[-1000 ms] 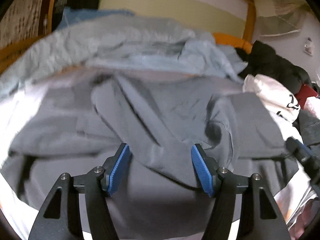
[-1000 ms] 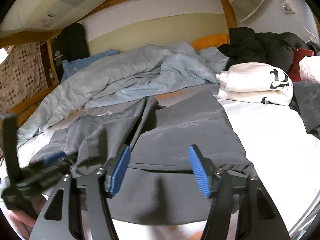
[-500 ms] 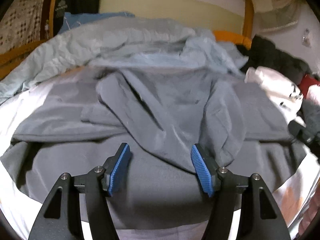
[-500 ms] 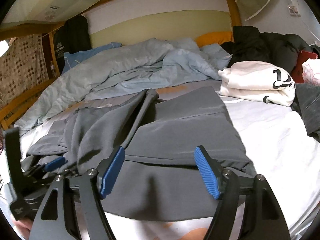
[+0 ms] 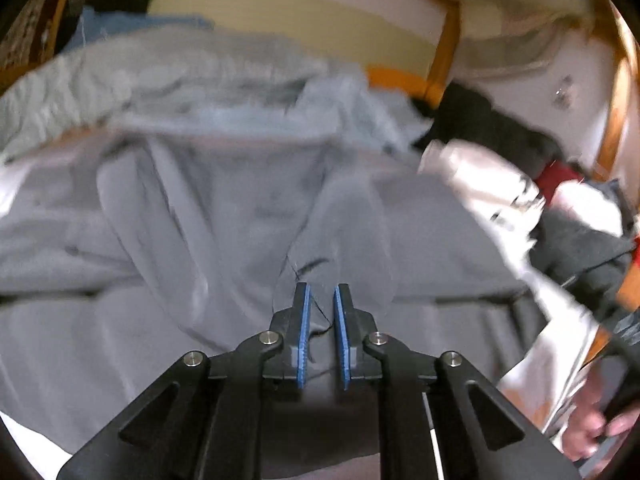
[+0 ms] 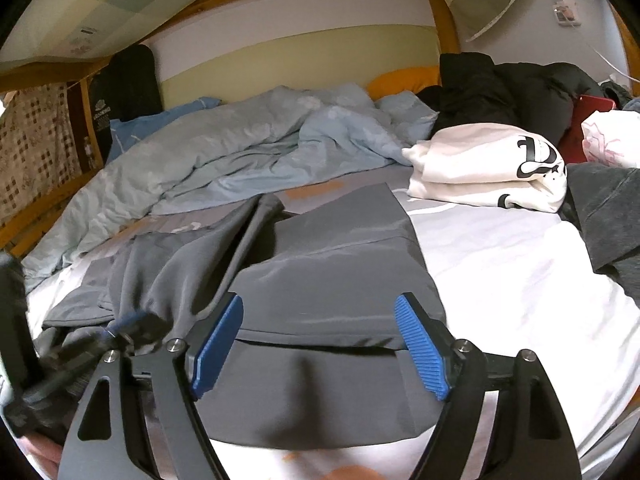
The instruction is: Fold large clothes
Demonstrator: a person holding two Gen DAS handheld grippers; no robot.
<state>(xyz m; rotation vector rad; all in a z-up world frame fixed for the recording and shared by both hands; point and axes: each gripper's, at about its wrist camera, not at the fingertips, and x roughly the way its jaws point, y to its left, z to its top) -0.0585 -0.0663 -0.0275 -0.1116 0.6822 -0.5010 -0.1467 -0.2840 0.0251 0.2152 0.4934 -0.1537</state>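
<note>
Left wrist view blurred: left hand-held gripper [image 5: 320,322] just closed, pinching grey garment [image 5: 248,240] fold; right hand-held gripper [image 6: 320,344] widening, empty.

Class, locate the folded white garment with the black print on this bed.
In the right wrist view, the white garment lies at the far right of the bed, just beyond the grey garment, beside the light blue duvet and in front of black clothing.

your whole left wrist view is smeared with motion blur, so the folds of the grey fabric garment [image 5: 224,240] run together. you can't tell whether cloth is pinched between the left gripper [image 5: 320,300]'s nearly closed blue pads. at the lower right edge, a hand [image 5: 600,432] is cut off. in your right wrist view, that left gripper [image 6: 120,330] is blurred too.
</note>
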